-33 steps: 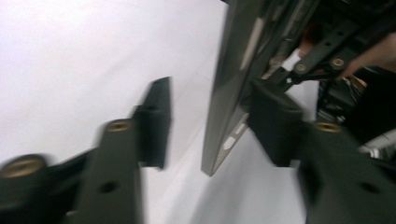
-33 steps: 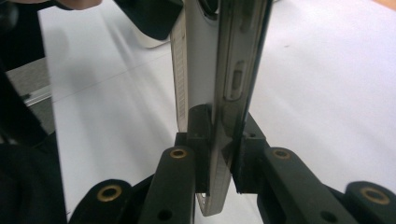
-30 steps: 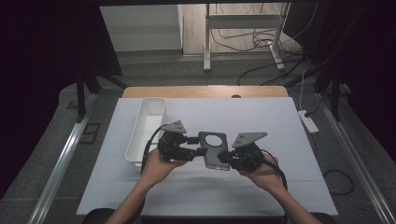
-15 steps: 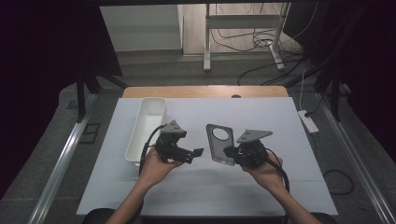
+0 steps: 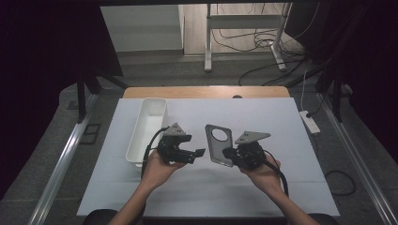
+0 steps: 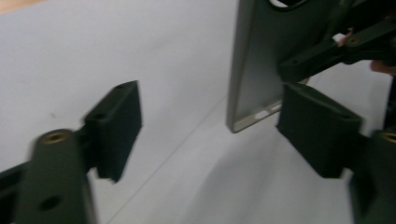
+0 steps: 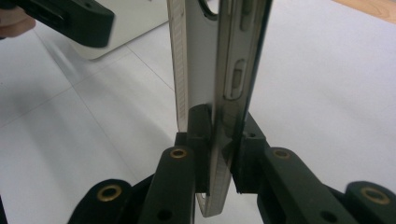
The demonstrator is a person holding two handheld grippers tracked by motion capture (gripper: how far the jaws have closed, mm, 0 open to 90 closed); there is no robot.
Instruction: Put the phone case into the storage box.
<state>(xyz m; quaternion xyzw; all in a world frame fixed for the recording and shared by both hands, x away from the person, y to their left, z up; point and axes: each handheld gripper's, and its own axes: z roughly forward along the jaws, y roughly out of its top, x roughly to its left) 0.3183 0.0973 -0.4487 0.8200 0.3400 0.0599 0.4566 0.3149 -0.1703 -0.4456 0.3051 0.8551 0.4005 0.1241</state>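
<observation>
While both forearms rise from the bottom edge of the high view, the left hand (image 5: pixel 157 168) cups the left gripper (image 5: pixel 199 153) at centre left, its jaws pointing right and parted with nothing between them; they have just been closing a little. To its right the right hand (image 5: pixel 263 169) carries the right gripper (image 5: pixel 227 153), clenched on the lower edge of a flat grey metal phone case with a round hole (image 5: pixel 219 145), which stands tilted above the white table (image 5: pixel 281 126) at mid-frame. A long white plastic tray (image 5: pixel 146 129) lies beyond the left gripper, apart from it. In the left gripper view, its two black pads (image 6: pixel 119 126) stand wide, with bare table between them, and the case (image 6: pixel 254 70) stands at upper right, apart. In the right gripper view, the right gripper's pads (image 7: pixel 200 135) pinch the case's (image 7: pixel 224 60) thin wall at lower centre, and the tray's corner (image 7: pixel 135 18) sits at upper left.
</observation>
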